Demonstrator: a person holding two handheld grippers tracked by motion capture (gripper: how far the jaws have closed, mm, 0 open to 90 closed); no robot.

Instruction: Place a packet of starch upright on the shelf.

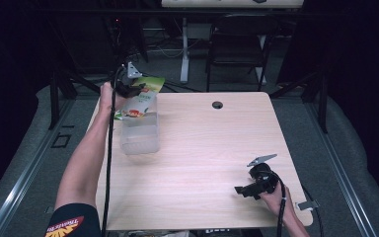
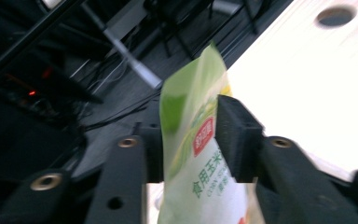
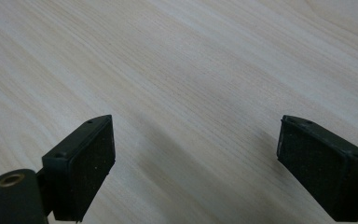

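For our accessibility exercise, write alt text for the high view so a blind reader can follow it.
At the table's far left corner, the left tongs have a green and white pouch between their jaws, its lower end inside a clear plastic container. The right tongs rest open near the front right edge.

at the far left corner of the light wooden tabletop (image 1: 202, 148), the left gripper (image 1: 130, 89) sits at the top of a green and white pouch (image 1: 140, 101) standing in a clear plastic container (image 1: 139, 134). the right gripper (image 1: 246, 190) rests near the front right edge, well apart from them.
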